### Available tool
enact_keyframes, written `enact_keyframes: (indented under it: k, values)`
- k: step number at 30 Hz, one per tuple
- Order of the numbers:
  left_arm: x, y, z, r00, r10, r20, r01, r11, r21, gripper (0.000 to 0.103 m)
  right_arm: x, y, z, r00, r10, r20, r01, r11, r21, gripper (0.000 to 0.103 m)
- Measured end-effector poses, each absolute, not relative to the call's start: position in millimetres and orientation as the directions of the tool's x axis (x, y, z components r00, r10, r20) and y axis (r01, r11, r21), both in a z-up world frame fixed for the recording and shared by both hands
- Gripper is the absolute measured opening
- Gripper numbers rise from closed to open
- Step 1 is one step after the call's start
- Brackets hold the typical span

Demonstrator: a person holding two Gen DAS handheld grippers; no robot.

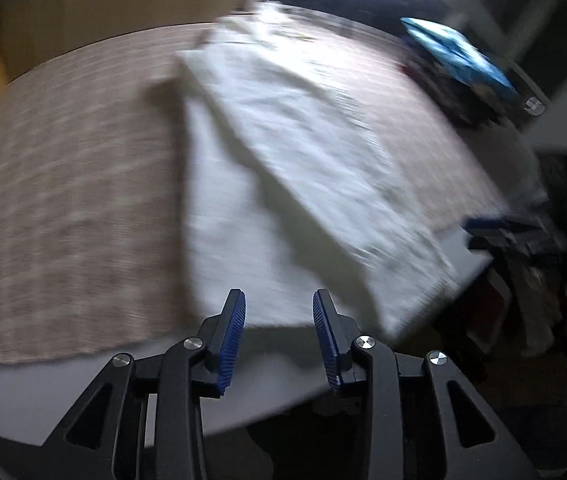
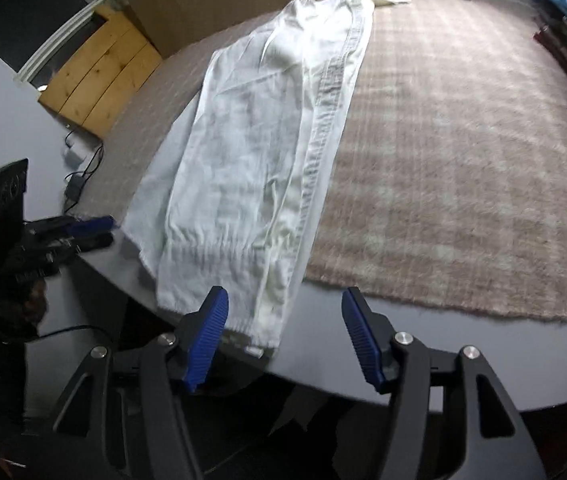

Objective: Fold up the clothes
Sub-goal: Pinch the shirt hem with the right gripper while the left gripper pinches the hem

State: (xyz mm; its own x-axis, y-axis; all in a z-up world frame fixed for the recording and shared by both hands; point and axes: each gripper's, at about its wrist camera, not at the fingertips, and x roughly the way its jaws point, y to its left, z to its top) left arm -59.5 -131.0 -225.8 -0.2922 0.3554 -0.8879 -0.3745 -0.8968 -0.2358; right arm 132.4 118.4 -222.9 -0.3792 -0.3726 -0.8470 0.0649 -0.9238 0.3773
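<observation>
Beige woven mat covers most of the dark table, and the white garment, already doubled lengthwise, runs from top centre of the right wrist view down to the lower centre, its near hem hanging just over the table edge. Both tongs are apart and empty: right gripper sits at the bottom of frame just off the hem, left gripper at the bottom of its blurred view over the garment's near end. Next fold, I'd judge: pinch both near corners through all layers, keep the grips level and carry the hem toward the far end so the side seam stays straight.
</observation>
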Motion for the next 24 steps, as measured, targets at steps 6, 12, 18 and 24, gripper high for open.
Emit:
enact_keyframes:
  k: [6, 12, 18, 24]
  values:
    - [-102, -128, -261, -0.265, 0.224, -0.938, -0.404, -0.909, -0.103, 0.038, 118, 100, -238, -0.425, -0.288, -0.858, 0.044, -0.953, 0.298, 0.058]
    - [-106, -118, -270, -0.233, 0.266, -0.935, -0.504, -0.855, -0.118, 0.043, 113, 85, -247, -0.427, -0.247, -0.87, 0.073, -0.968, 0.239, 0.059]
    - [-107, -122, -273, -0.179, 0.353, -0.918, -0.545, -0.813, -0.206, 0.025, 120, 81, -246, -0.402, -0.271, -0.875, 0.111, -0.963, 0.247, 0.057]
    - [-121, -142, -281, -0.119, 0.448, -0.886, -0.522, -0.788, -0.328, 0.007, 109, 85, -245, -0.38, -0.252, -0.89, 0.119, -0.967, 0.224, 0.019]
